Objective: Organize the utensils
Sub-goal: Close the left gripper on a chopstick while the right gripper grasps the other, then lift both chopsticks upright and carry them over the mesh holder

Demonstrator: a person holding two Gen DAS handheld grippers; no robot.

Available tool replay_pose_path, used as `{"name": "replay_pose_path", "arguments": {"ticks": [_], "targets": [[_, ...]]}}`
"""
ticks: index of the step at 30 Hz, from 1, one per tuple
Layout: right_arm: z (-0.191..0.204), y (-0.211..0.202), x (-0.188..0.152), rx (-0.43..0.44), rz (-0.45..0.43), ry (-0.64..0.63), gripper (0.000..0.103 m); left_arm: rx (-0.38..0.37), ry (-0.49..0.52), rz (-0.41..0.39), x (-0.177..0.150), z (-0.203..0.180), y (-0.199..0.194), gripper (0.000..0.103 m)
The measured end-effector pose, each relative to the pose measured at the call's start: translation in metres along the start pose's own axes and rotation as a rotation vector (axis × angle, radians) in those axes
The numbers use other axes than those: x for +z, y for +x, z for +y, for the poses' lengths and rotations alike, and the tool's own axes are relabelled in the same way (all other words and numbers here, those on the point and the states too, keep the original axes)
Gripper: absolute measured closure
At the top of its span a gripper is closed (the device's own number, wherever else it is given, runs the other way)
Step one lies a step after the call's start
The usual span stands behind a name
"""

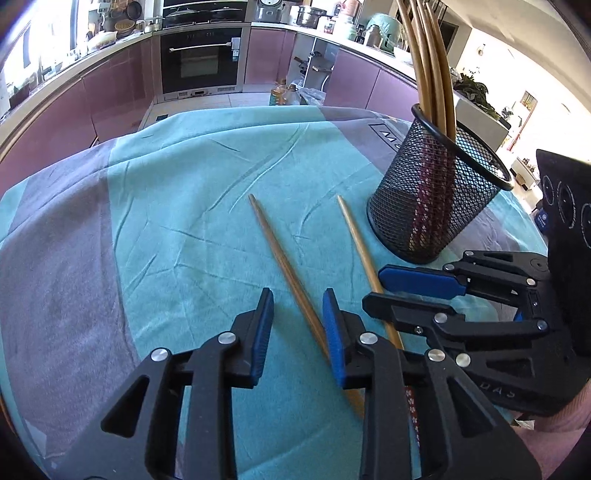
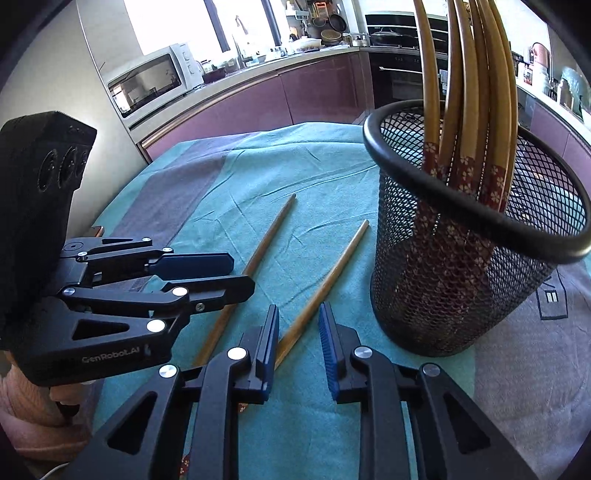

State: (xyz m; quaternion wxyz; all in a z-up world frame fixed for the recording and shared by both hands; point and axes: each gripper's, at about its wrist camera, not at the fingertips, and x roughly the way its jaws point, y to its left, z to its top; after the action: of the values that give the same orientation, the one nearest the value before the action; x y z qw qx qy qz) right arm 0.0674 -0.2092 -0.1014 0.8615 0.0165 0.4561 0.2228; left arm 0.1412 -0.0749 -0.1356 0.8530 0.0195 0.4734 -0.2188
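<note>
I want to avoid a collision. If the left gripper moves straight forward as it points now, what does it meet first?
Probably the chopstick lying between the open fingers of the left gripper, then the teal tablecloth. The mesh holder stands to its right, out of line.

Black linkage grippers, blue-padded jaws, silver rivets, white GenRobot.AI lettering

Setting: home kitchen. Evidence: built-in oven under a hob carrying pots; run of mauve-fronted base cabinets beneath a pale countertop crowded with bowls and jars; microwave by a bright window; rice cooker on the far counter; oil bottles on the floor.
</note>
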Motion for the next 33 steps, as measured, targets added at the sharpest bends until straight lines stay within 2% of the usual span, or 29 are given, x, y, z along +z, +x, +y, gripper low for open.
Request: {"name": "replay_pose_path", "arguments": {"ticks": [6, 13, 23, 33], "targets": [[-0.001, -0.001, 0.000, 0.000, -0.005, 0.009, 0.089, 0.019, -0.013, 0.008, 0.006, 0.003, 0.006, 0.090], [-0.003, -0.004, -0.001, 0.001, 0.001, -0.001, 0.094, 0.036, -0.028, -0.005, -0.005, -0.004, 0.002, 0.093], [0.002, -0.001, -0.001, -0.042, -0.003, -0.014, 0.092, 0.061, -0.001, -0.002, -0.002, -0.016, 0.008, 0.090], [-0.011, -0.009, -0.006, 0.003, -0.030, 0.066, 0.097, 0.055, -0.057, -0.021, -0.012, -0.007, 0.003, 0.095]]}}
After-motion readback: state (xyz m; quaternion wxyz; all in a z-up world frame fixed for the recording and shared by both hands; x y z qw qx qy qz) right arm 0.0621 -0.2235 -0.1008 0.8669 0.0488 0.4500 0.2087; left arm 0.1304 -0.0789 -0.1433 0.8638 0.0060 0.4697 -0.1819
